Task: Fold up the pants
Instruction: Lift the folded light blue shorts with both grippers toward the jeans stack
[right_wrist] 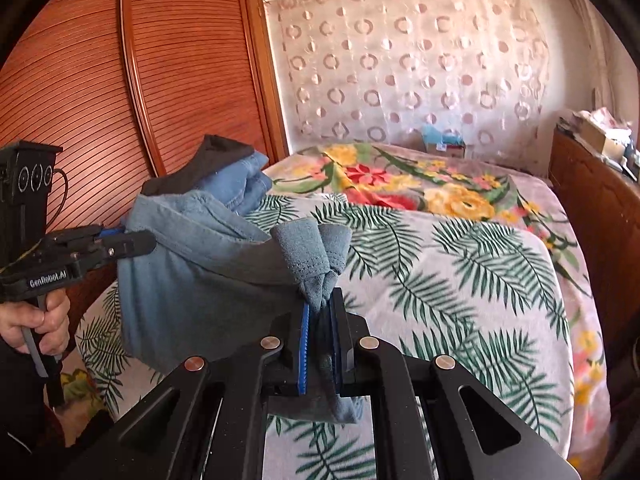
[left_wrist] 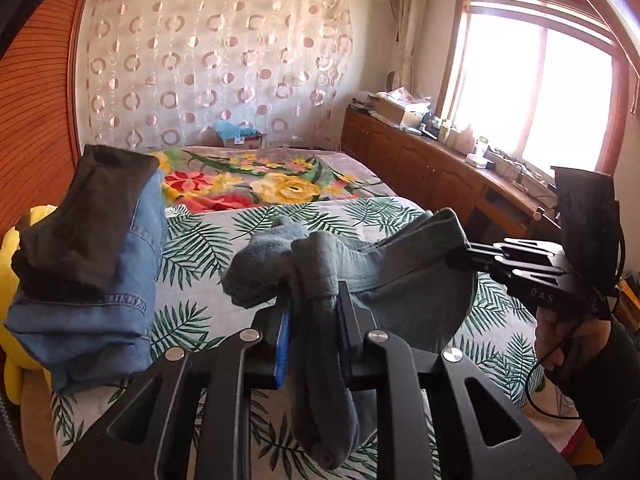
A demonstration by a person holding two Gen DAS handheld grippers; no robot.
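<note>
Nearest to each camera, the left gripper point(left_wrist: 310, 308) is closed tight on one bunched corner of the grey-blue pants point(left_wrist: 400, 280), and the right gripper point(right_wrist: 320, 312) is closed tight on another corner. The pants hang between the two, lifted above the leaf-print bed cover point(right_wrist: 460, 272). To do this step well, I think both hands should rise together and pull a little apart, so the cloth hangs flat and without twist. Farther to the left lies a stack of folded clothes point(left_wrist: 92, 264).

Grey-blue pants point(left_wrist: 400, 276), green palm-leaf sheet point(right_wrist: 460, 264), floral blanket point(left_wrist: 280, 184), pink ring-patterned curtain point(left_wrist: 216, 64).
</note>
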